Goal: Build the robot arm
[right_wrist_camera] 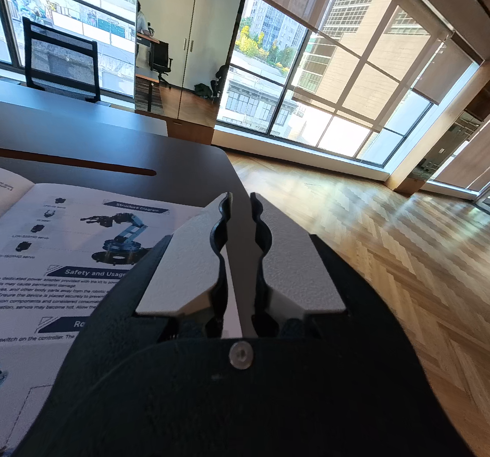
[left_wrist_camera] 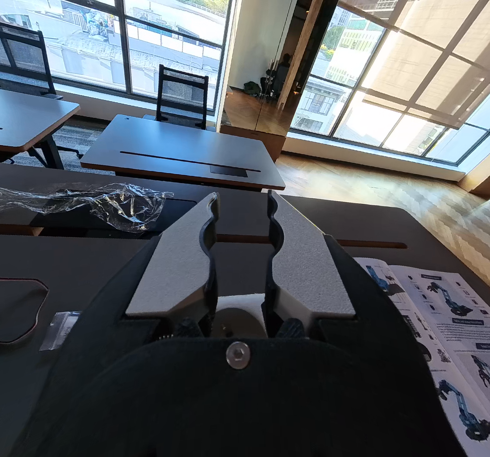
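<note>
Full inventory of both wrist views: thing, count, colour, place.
desk: 1, black, under both grippers
open booklet: 1, white with blue pictures, desk's right part
crumpled plastic wrap: 1, clear, desk's far left
cable loop: 1, dark, desk's left edge
small plastic bag: 1, clear, beside the cable
white round part: 1, low between the left jaws
far desks: 2, grey, behind
mesh chairs: 2, black, by windows
left gripper: jaws apart, empty
right gripper: jaws apart, over booklet's edge
</note>
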Demonstrator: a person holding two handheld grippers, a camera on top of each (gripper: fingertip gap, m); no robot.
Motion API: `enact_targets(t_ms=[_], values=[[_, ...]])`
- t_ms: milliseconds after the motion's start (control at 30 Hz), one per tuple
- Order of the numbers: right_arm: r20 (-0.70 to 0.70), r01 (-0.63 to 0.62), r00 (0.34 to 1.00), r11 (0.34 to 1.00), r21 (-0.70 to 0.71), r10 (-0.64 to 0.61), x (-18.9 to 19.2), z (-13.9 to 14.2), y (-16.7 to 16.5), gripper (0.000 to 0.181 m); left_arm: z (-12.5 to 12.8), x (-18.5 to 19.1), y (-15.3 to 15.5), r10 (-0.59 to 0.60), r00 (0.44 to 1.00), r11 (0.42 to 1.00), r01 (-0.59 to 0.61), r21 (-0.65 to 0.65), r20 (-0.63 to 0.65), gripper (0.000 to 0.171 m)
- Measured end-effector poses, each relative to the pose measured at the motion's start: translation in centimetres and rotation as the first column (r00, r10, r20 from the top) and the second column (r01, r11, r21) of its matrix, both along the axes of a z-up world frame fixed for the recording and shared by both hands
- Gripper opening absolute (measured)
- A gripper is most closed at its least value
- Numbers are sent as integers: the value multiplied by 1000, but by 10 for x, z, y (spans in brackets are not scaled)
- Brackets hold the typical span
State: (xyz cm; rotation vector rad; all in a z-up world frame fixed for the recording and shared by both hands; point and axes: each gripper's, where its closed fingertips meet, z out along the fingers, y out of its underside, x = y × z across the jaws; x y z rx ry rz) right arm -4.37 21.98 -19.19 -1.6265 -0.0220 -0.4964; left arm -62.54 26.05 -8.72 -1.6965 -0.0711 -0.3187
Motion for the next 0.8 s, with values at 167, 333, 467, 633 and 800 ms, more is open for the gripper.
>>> enact_targets(t_ms=[167,333,467,633,800], values=[[7,-26,1000,1000,-4,26,-5,0,0,0,0,4,0,-12,1000,1000,12,2,0,34],[4,-44,999,999,-6,44,-8,0,1,0,1,6,0,-18,1000,1000,18,2,2,34],[2,-55,998,998,-10,55,-9,-1,1,0,-1,7,0,-22,1000,1000,22,-2,8,34],[4,-79,997,997,-7,79,-15,1,0,0,-1,8,0,-20,1000,1000,20,-1,1,34],[-3,-89,996,996,-14,89,-17,-1,0,0,-4,4,2,-11,1000,1000,11,-1,13,34]])
